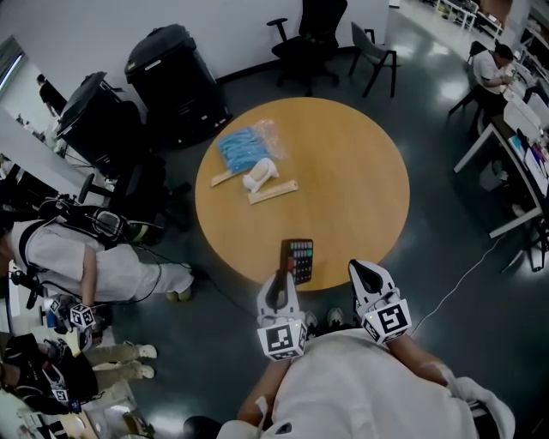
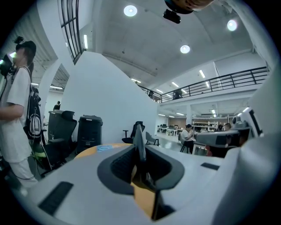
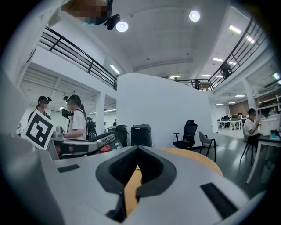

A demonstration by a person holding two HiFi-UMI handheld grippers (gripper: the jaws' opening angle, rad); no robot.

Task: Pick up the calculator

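Left gripper [image 1: 278,287] holds calculator [image 1: 299,260] lengthwise, pointing away.

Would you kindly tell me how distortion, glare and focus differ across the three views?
Head view: fisheye bends the room round the table, evenly lit, sharp. Left gripper view: ceiling lights flare, the close foreground blurs, dark corners. Right gripper view: same vignette, a lamp glares, background sharp.

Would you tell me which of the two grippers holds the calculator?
The left gripper: its jaws clamp the calculator, while the right gripper is shut and empty.
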